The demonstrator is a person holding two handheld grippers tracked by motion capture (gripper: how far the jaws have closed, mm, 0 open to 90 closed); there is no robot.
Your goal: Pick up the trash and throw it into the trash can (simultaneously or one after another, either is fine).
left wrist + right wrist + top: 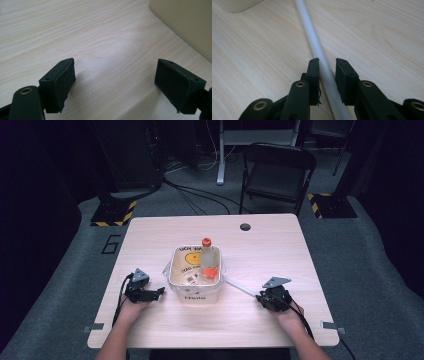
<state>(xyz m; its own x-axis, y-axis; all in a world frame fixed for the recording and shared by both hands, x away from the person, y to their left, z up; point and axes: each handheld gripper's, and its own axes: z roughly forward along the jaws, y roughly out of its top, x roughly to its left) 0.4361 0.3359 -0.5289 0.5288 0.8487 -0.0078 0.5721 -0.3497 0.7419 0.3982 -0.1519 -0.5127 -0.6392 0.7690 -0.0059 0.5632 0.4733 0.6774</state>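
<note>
Right gripper (327, 63) straddling a white rod (318, 50), left gripper (115, 75) wide open over bare table (75, 32).

Right jaws sit narrowly apart with the rod running up between them; it looks tight against the left pad, a sliver of gap on the other, so can't tell if it's really clamped. The rod lies flat on the table, heading for the tub (195, 275). From above, the rod (241, 287) links the tub's right side to the right gripper (262, 297), and a bottle (209, 257) with an orange cap stands in the tub. Left gripper (159, 292) sits just left of the tub, nothing between its jaws; its own view catches the tub wall (185, 22) at top right.
</note>
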